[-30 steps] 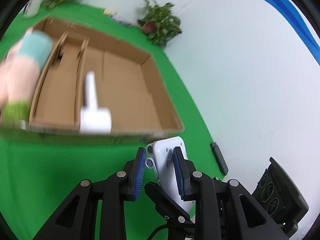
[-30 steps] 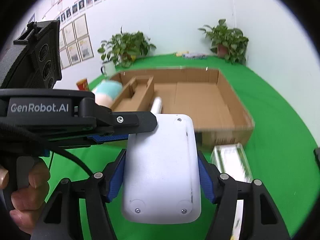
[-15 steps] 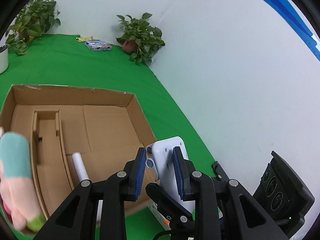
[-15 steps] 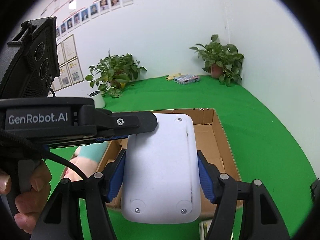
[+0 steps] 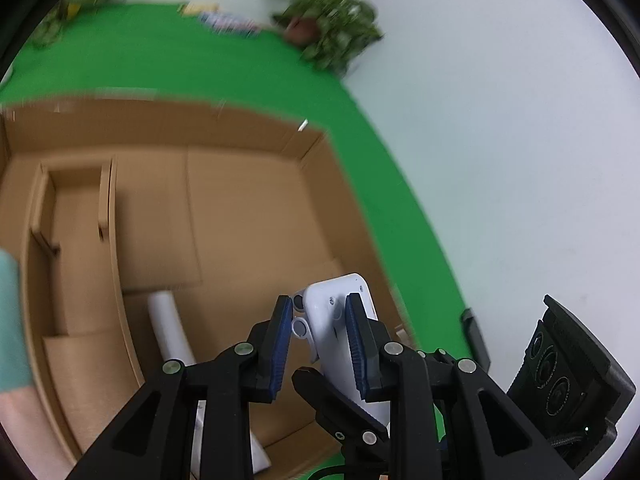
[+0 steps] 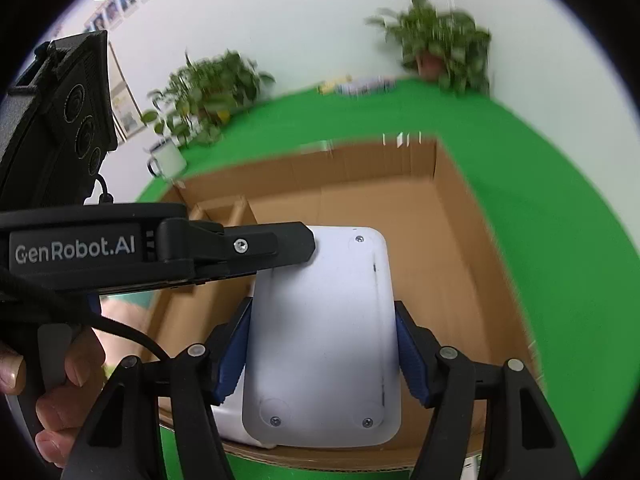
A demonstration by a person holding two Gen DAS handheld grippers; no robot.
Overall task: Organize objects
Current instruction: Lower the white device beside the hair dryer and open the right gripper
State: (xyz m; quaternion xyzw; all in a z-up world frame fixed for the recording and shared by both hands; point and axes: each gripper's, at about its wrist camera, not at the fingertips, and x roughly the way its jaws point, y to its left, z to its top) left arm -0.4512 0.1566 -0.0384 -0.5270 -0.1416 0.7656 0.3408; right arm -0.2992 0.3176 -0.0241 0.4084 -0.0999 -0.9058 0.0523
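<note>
Both grippers clamp one white plastic device (image 6: 322, 336) held over the open cardboard box (image 5: 248, 216): right gripper (image 6: 323, 354) squeezes its two long sides w/ blue pads, left gripper (image 5: 317, 340) pinches its far end across the thin faces. It looks like a rigid, smooth, hollow-ish shell, prob. light but slippery, so the flat side walls seem the safest hold. Already in the box: a white roller-like tool (image 5: 168, 324); a soft pink-and-teal plush (image 5: 8, 320) sits at the box's left edge.
</note>
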